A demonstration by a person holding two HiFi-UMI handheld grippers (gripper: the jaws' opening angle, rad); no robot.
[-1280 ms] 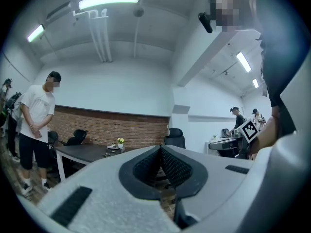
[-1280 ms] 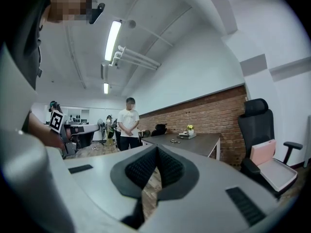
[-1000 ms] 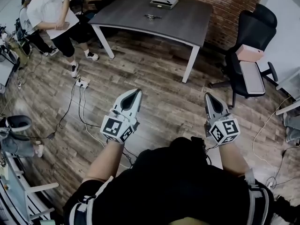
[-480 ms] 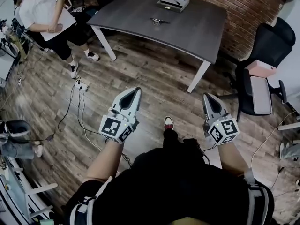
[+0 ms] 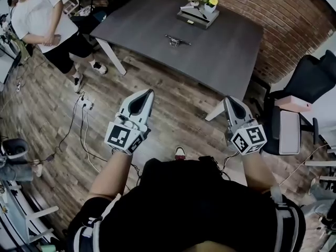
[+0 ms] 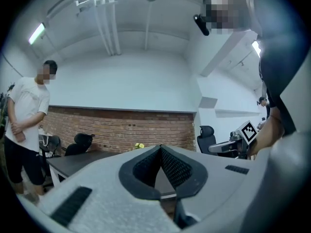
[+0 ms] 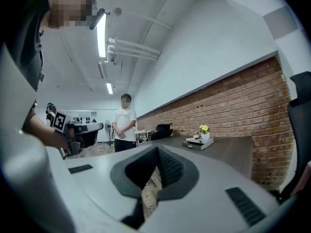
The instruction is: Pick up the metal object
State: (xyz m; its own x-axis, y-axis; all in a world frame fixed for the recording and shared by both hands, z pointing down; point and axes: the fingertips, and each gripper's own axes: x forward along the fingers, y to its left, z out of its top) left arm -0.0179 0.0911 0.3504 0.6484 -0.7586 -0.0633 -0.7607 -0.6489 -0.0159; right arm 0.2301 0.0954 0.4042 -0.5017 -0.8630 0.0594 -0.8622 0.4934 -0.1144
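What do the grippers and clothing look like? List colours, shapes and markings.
The left gripper and right gripper match: pale grey shells tapering to a point, with a dark teardrop opening where black ribbed pads line the jaws. Each carries a white cube with black square markers at its rear. The person wears a black top.

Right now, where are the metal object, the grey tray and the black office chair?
metal object point(image 5: 177, 40): head view, on its middle bar.
grey tray point(image 5: 195, 19): head view, on its front wall.
black office chair point(image 5: 314, 76): head view, on its backrest.
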